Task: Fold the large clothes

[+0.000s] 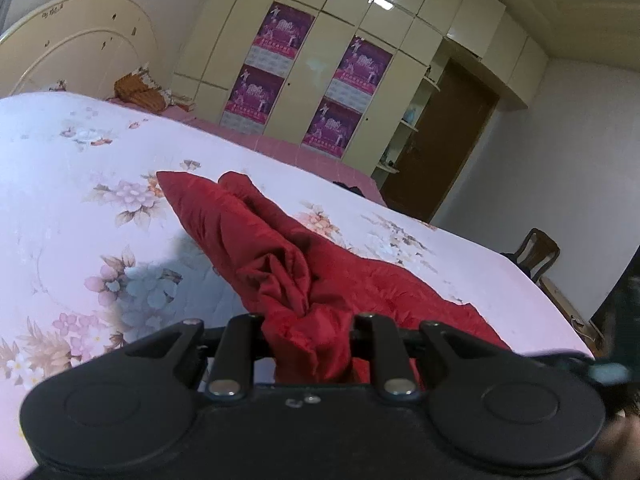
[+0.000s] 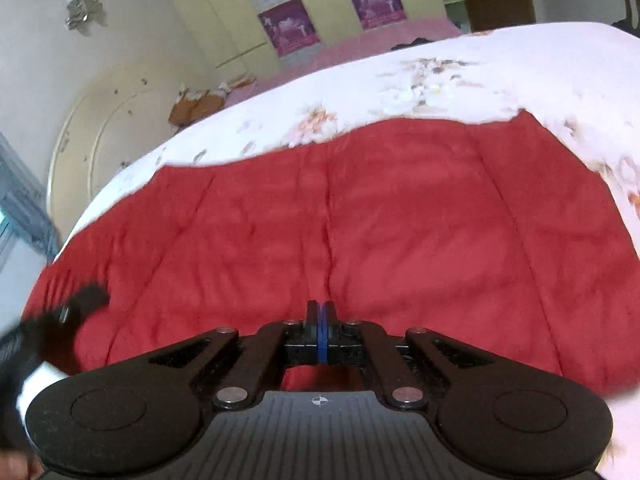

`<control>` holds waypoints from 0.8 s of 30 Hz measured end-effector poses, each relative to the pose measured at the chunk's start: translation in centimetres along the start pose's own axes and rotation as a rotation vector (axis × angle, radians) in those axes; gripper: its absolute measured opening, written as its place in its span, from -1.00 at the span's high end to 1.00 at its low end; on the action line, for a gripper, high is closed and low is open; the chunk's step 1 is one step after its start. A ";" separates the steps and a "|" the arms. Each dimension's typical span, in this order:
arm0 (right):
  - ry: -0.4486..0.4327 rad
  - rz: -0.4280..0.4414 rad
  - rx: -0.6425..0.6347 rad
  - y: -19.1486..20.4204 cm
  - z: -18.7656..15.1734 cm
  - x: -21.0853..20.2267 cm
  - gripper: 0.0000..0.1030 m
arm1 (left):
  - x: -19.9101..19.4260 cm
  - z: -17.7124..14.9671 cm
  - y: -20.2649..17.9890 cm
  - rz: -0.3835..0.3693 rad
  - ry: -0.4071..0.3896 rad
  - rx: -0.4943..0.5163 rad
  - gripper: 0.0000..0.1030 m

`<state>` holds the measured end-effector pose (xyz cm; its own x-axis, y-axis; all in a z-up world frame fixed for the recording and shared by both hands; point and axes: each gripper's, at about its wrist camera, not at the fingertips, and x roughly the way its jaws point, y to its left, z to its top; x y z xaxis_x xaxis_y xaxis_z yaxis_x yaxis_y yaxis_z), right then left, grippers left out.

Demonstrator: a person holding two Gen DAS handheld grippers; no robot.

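Lying across floral bedspread (image 1: 100, 184), red garment (image 1: 248, 240) spread w/ a sleeve-like end pointing toward headboard (image 1: 76, 44) at far left. Bunched up nr left gripper (image 1: 310, 344), fingers clamped on a wad of the red cloth betw. them. Further right, wardrobe (image 1: 320, 60) w/ purple posters, then brown door (image 1: 440, 136). Seen from right wrist: garment flat & wide on the bed, right gripper (image 2: 320, 320) above its near edge, blue-padded fingers pressed together; cloth betw. them – can't tell

wardrobe posters (image 1: 285, 32), print too blurred
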<state>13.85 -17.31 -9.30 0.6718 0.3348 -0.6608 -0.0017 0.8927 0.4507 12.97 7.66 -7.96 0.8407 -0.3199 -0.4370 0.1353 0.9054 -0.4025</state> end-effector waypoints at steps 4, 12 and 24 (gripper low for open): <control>0.069 -0.034 0.037 -0.6 -0.4 3.7 1.00 | 0.3 0.0 1.1 0.003 0.033 -0.058 0.63; 0.084 -0.024 -0.013 -0.1 -2.7 -1.8 1.00 | 0.0 -0.1 1.3 0.027 0.038 -0.053 0.63; 0.143 0.055 0.032 -3.6 -2.8 0.9 1.00 | -0.9 0.6 -5.4 0.072 -0.025 0.115 0.63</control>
<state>12.36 -19.36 -13.15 0.5589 0.4245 -0.7123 -0.0106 0.8626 0.5057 11.83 3.24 -4.90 0.8630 -0.2469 -0.4408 0.1316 0.9522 -0.2756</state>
